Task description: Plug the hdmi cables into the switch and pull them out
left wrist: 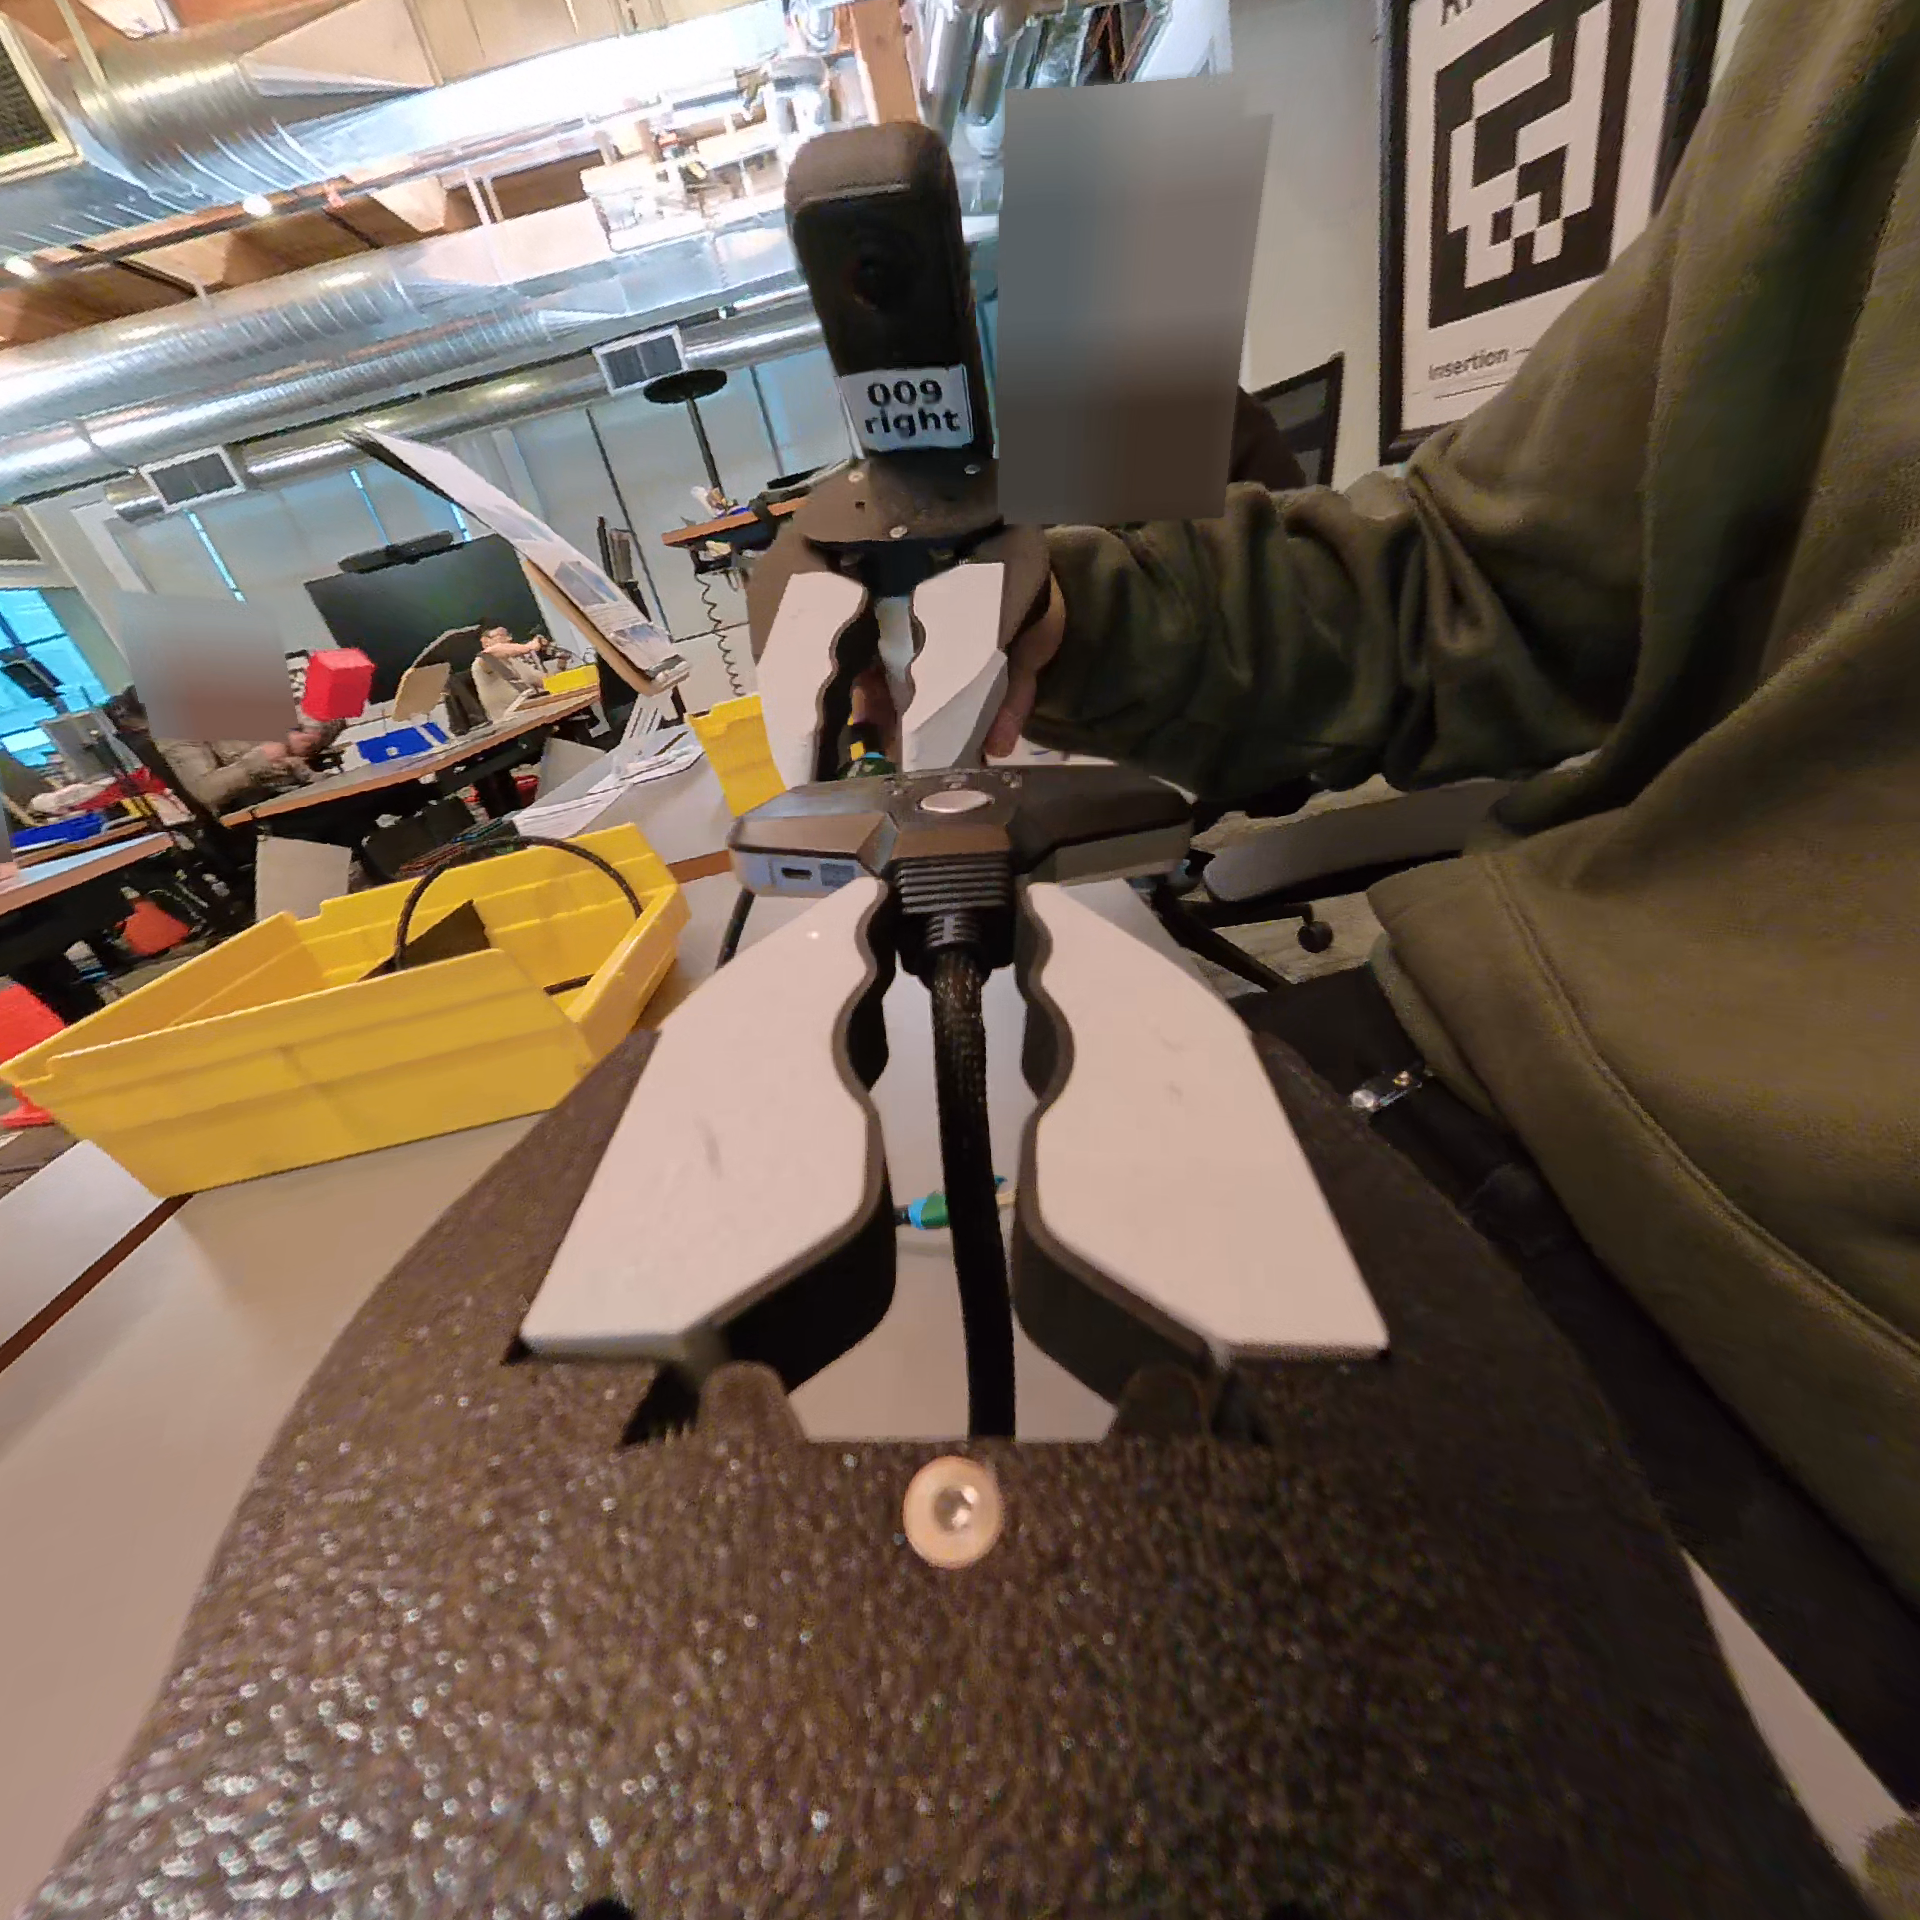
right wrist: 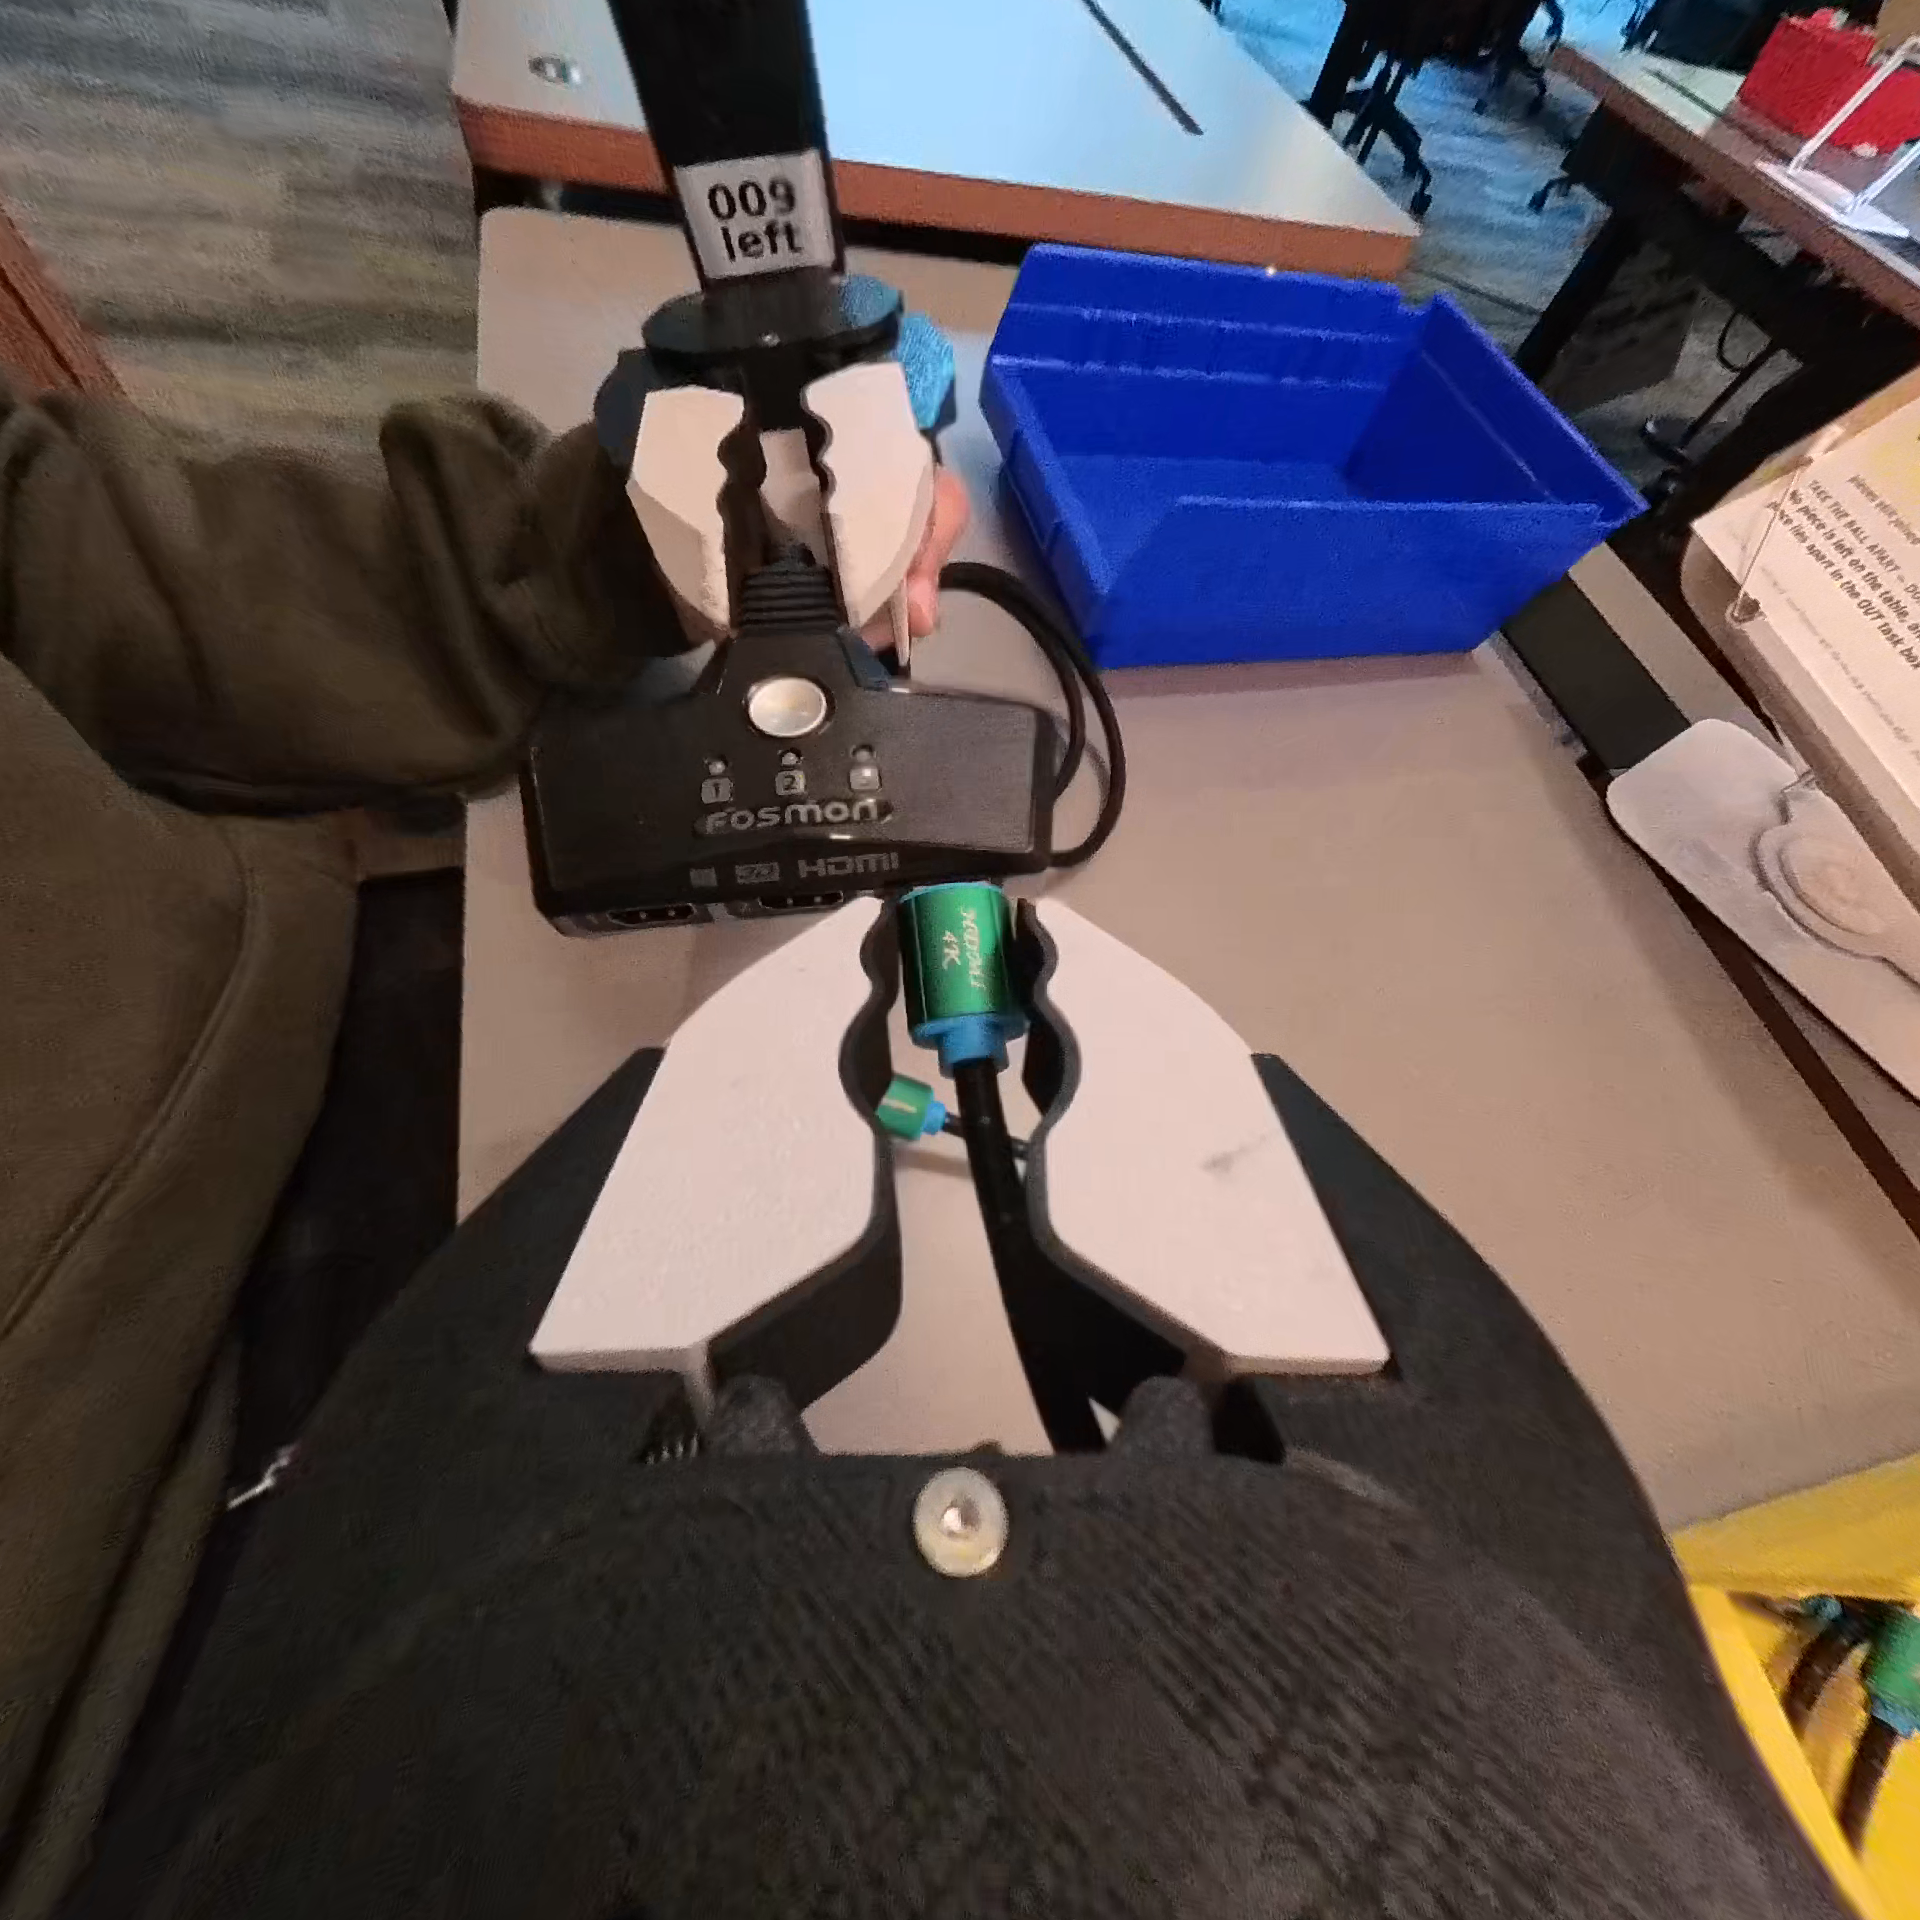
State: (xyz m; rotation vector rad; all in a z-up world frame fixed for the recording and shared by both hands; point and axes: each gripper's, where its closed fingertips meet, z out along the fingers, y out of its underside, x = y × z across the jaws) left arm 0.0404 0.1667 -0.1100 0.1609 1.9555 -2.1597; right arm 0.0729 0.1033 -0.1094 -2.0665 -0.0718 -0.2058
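Note:
A black HDMI switch (right wrist: 779, 790) is held above the table between both grippers; it also shows in the left wrist view (left wrist: 956, 821). My left gripper (left wrist: 951, 904) is shut on the ribbed collar of the switch's own black cable (left wrist: 966, 1091), and it shows across the switch in the right wrist view (right wrist: 784, 592). My right gripper (right wrist: 951, 925) is shut on a green HDMI plug (right wrist: 956, 966) whose front end sits at the switch's right-hand port, metal tip hidden. The two ports left of it are bare. A second green plug (right wrist: 904, 1112) lies on the table below.
An empty blue bin (right wrist: 1299, 468) stands beyond the switch to the right. A yellow bin (left wrist: 312, 1039) holding cables sits left of my left gripper and shows at the lower right (right wrist: 1818, 1662). A paper sheet on a stand (right wrist: 1849, 582) is at the right edge. A person's olive sleeve (left wrist: 1558, 727) fills one side.

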